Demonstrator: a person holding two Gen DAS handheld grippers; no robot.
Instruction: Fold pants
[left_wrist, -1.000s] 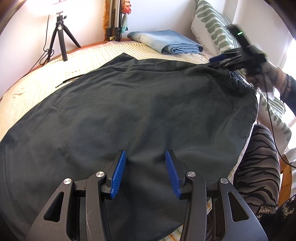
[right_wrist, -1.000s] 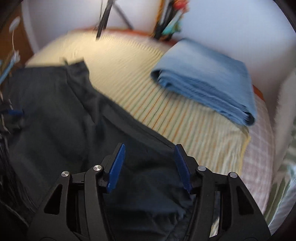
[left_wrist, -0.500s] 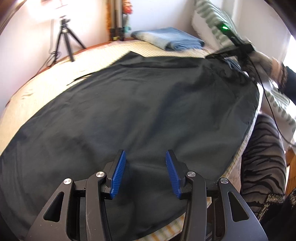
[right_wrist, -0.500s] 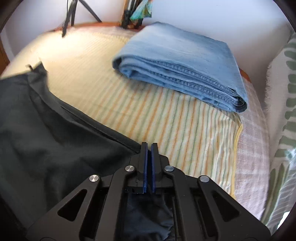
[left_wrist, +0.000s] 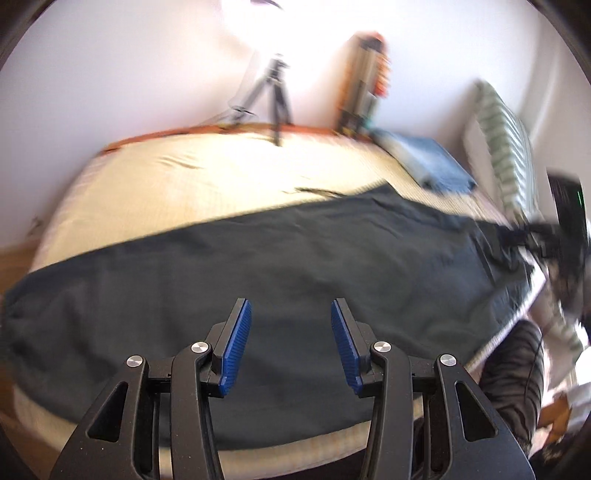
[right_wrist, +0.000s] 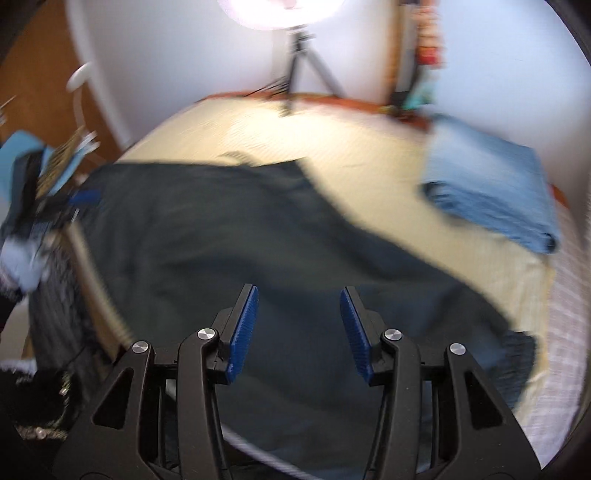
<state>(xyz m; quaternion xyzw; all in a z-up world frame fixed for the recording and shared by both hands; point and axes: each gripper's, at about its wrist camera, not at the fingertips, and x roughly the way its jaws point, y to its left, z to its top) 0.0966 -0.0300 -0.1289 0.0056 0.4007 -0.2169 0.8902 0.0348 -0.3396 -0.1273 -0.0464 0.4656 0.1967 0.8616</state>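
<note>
Dark grey-black pants lie spread flat across the striped yellow bed, running left to right; they also show in the right wrist view. My left gripper is open and empty, held above the near edge of the pants. My right gripper is open and empty above the pants at their right end. The right gripper also shows blurred at the far right of the left wrist view. Both views are motion-blurred.
Folded blue jeans lie at the bed's far right, also in the right wrist view. A tripod stands by the back wall. A green-striped pillow leans at the right. The bed is bare at the back left.
My right gripper was shut on the pants' edge half a second ago and is now open and pulled back. Both cameras have risen and drawn back from the pants.
</note>
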